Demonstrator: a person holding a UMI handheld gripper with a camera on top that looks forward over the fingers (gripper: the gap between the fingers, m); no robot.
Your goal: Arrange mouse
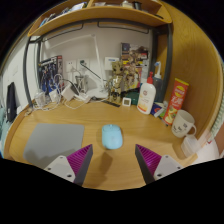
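A pale blue mouse [112, 136] lies on the wooden desk [150, 135], just right of a grey mouse mat [55, 140]. My gripper [113, 160] hovers just short of the mouse, its fingers wide apart with magenta pads [80, 158] at either side. The mouse sits just ahead of the fingertips, in line with the gap between them, and nothing is held.
A white mug [184, 123] stands at the desk's right side, with a white bottle [147, 98] and a red-yellow snack can [176, 97] behind it. Cables, small items and a clock [126, 99] crowd the back of the desk under a shelf [100, 18].
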